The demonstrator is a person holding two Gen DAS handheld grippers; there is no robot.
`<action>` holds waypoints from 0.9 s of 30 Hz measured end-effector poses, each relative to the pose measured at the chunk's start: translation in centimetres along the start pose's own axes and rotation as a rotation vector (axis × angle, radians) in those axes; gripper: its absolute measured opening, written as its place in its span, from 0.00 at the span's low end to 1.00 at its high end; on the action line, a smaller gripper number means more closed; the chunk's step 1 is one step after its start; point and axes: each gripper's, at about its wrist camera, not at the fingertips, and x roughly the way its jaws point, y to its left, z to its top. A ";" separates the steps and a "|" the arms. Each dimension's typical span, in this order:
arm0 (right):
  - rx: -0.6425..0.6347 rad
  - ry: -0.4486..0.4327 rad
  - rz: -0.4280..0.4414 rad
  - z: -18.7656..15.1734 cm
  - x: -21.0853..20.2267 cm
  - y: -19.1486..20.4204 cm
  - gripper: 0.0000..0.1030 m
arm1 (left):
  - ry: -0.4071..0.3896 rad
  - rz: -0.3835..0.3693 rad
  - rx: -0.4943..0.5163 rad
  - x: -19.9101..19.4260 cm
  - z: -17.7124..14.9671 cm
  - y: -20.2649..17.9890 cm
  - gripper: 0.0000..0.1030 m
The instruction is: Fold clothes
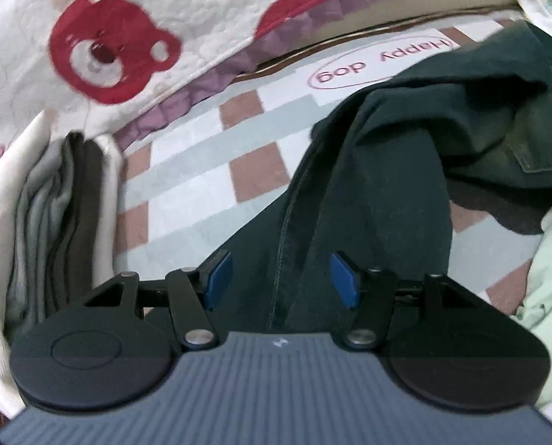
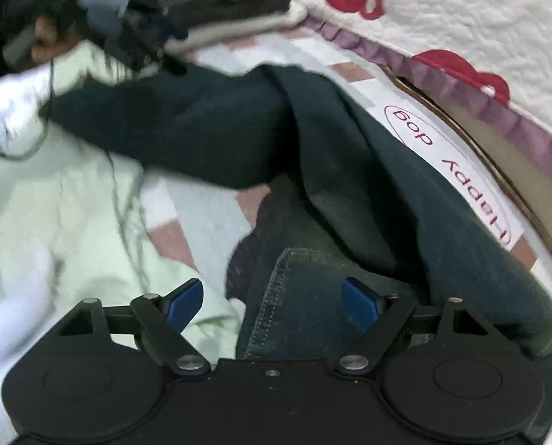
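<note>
Dark jeans (image 1: 368, 193) lie crumpled on a checked mat: heavy, limp denim (best gripped at a hem). Left claw (image 1: 276, 282) and right claw (image 2: 276, 302) hover released.

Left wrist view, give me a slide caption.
Open left tongs over a dark jeans leg on the checkered mat, folded stack alongside.
</note>
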 end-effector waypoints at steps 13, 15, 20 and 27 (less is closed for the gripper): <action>0.081 -0.133 -0.446 -6.7 -8.4 5.7 0.80 | 0.025 -0.055 -0.196 -5.2 -9.2 -3.3 0.54; 0.108 -0.175 -0.454 -8.3 -9.6 6.8 0.67 | -0.039 -0.031 -0.190 -6.0 -8.8 -4.4 0.54; 0.154 -0.183 -0.450 -10.3 -9.6 6.8 0.09 | -0.124 -0.013 -0.192 -5.0 -6.9 -5.8 0.58; -0.008 -0.172 -0.472 -11.3 -4.8 7.5 0.66 | -0.070 0.065 -0.199 0.7 -6.1 -8.0 0.60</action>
